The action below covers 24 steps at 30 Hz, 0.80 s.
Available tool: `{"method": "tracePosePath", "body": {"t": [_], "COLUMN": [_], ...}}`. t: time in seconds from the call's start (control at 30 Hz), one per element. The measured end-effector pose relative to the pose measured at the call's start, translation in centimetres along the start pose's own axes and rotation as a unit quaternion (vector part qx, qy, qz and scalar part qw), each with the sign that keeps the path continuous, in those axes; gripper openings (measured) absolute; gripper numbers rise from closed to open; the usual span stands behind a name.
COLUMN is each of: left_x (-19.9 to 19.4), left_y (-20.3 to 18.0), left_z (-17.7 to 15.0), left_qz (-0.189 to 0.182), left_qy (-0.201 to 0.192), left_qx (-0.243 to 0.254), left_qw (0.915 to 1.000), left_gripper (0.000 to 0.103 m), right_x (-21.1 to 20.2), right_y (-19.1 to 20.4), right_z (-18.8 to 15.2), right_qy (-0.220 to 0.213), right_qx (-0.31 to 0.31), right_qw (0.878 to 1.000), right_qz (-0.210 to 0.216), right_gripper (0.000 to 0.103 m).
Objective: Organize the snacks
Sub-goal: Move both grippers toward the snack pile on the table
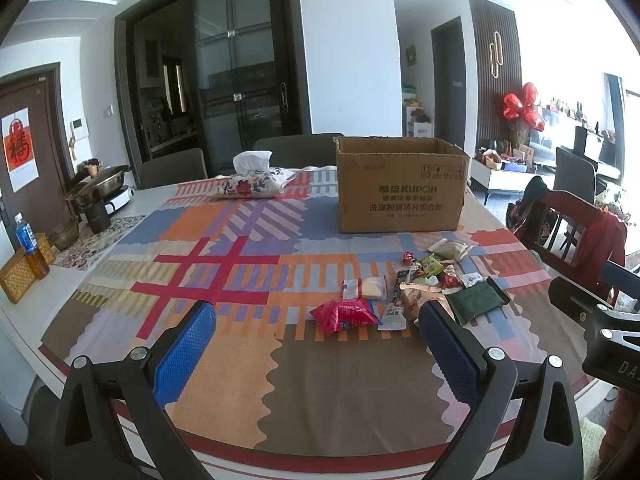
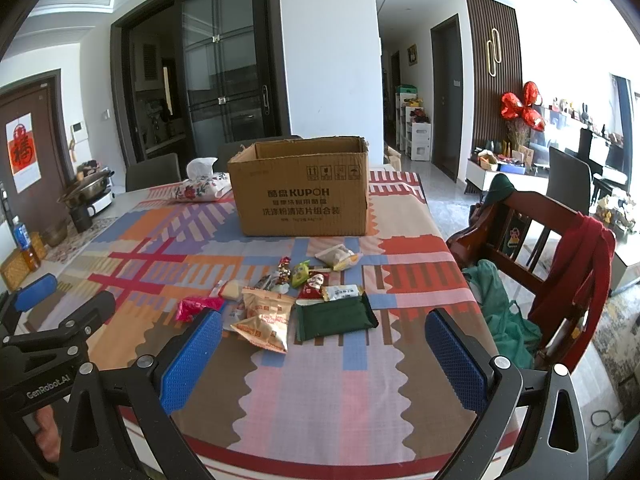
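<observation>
A pile of snack packets lies on the patterned tablecloth (image 1: 240, 380): a red packet (image 1: 342, 315), a dark green packet (image 1: 476, 299) (image 2: 334, 318), an orange-and-white bag (image 2: 266, 320), and several small sweets (image 2: 304, 276). Behind the pile stands an open cardboard box (image 1: 402, 184) (image 2: 300, 190). My left gripper (image 1: 316, 344) hovers open over the table's near edge, short of the red packet, nothing between its blue pads. My right gripper (image 2: 324, 354) is open too, just in front of the green packet. The left gripper's body (image 2: 48, 344) shows at the right wrist view's left edge.
A flowered tissue pouch (image 1: 256, 184) lies left of the box. A pot (image 1: 100, 188), bottle (image 1: 26, 236) and woven boxes (image 1: 18, 276) crowd the far left side. A wooden chair (image 2: 532, 248) draped with red and green clothes stands at the table's right edge.
</observation>
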<state>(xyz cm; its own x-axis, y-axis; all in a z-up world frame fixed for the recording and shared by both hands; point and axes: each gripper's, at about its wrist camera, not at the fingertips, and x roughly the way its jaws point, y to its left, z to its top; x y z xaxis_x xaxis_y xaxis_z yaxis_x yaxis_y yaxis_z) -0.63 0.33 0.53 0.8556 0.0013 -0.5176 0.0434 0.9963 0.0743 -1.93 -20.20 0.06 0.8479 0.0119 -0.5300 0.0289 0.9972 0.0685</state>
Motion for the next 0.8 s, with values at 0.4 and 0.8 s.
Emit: {"method": "tracePosePath", "body": {"t": [0.4, 0.8], "left_x": [-0.06, -0.04], "left_y": [0.05, 0.02], "left_z": [-0.03, -0.11], "left_qz": [0.000, 0.000], "left_qy": [-0.001, -0.001], "left_qx": [0.000, 0.000], "left_qw": [1.0000, 1.0000], "left_gripper": [0.103, 0.103], "right_x": [-0.04, -0.15], "right_y": [0.02, 0.01], "right_z": [0.08, 0.18], "right_qy": [-0.001, -0.002], "right_qx": [-0.001, -0.001], "right_qw": [1.000, 1.000], "right_qz": [0.000, 0.000], "right_gripper": [0.102, 0.102]}}
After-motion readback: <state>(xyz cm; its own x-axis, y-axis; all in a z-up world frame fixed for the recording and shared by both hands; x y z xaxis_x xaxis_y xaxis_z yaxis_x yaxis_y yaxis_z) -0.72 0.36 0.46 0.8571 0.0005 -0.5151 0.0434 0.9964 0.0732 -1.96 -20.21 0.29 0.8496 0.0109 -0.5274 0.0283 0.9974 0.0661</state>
